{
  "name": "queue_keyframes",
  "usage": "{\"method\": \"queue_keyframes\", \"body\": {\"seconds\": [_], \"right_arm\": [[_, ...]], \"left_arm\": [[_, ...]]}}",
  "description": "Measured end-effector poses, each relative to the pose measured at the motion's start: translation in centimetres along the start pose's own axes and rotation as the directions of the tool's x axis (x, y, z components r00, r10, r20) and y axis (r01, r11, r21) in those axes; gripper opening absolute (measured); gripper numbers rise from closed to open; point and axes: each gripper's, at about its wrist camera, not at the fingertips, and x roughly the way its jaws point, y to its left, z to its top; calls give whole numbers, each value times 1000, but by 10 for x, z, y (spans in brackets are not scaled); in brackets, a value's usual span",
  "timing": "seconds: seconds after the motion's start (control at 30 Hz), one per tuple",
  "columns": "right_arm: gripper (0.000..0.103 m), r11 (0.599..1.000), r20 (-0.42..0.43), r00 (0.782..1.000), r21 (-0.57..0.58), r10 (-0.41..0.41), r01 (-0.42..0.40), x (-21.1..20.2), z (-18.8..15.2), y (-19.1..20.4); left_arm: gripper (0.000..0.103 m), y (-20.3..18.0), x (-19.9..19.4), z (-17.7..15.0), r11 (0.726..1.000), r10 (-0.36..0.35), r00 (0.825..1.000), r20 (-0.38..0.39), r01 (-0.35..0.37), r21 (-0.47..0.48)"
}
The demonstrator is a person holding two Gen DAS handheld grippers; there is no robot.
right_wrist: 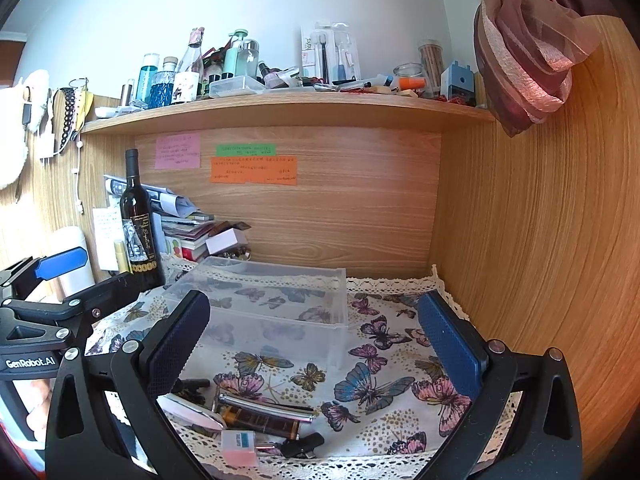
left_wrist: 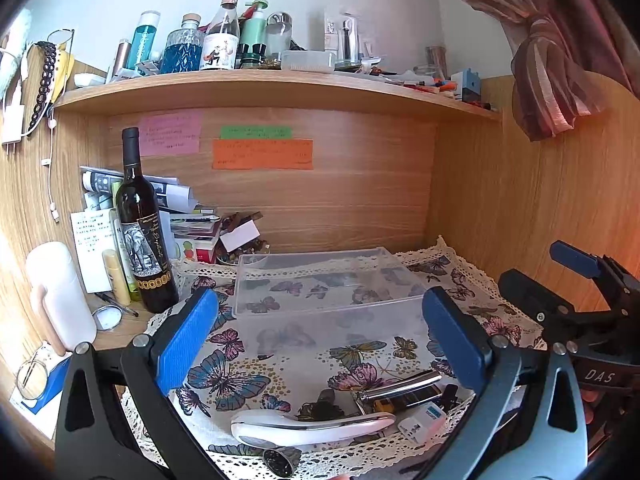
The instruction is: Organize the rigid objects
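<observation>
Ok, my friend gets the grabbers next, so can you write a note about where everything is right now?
Left gripper: open, holding nothing, hovering over the butterfly cloth.
Right gripper: open, holding nothing, hovering beside it.
Clear plastic box: at the back of the cloth, nothing visible inside.
Loose things lie in a pile at the cloth's near edge: white handheld device, silver tube, brown bottle, small pink-and-white box, black clip.
Done: nothing sorted yet.
Left: probably move the pile, piece by piece, into the box.
</observation>
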Motion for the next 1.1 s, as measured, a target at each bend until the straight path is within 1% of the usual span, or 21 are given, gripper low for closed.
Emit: {"method": "queue_keyframes", "body": {"seconds": [1.1], "right_arm": [[103,1000,22,1000,-5,4,-4,-5,2,0]], "left_arm": [[103,-2,-3,3,1000,1,1000,12,-1,2]]}}
